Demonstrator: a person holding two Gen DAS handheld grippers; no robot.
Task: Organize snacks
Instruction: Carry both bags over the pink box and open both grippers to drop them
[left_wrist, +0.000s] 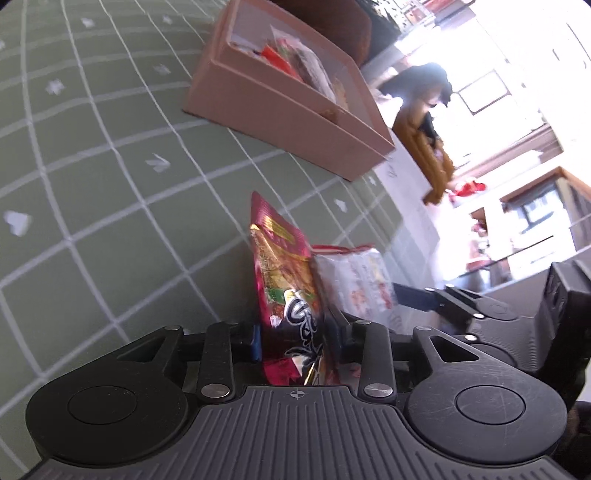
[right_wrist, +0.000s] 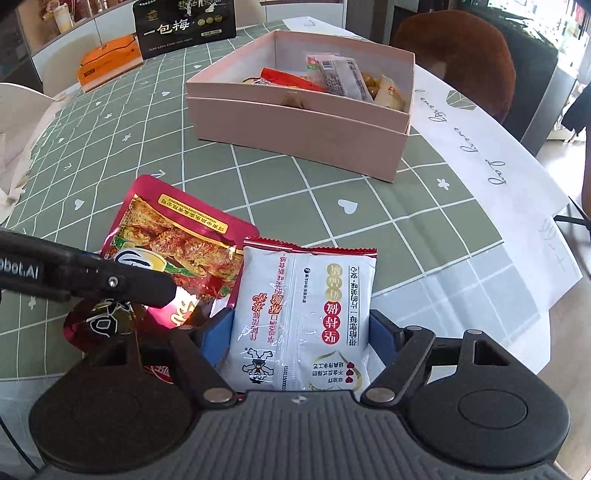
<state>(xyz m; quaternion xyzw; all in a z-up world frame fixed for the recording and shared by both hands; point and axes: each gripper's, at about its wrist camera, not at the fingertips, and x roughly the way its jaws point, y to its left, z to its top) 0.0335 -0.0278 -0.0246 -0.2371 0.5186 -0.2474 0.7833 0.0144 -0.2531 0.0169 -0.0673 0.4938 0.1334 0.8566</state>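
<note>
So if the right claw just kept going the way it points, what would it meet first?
The right claw, shut on the white snack packet, points across bare green tablecloth toward the pink box. The box's near wall looks like the first obstacle, though depth is hard to judge.

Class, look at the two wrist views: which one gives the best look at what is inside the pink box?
The right wrist view. It looks down into the pink box, showing several snack packets against its pale inner walls. The left wrist view shows the box tilted and side-on, its near wall hiding most contents; only a few wrappers peek out.
</note>
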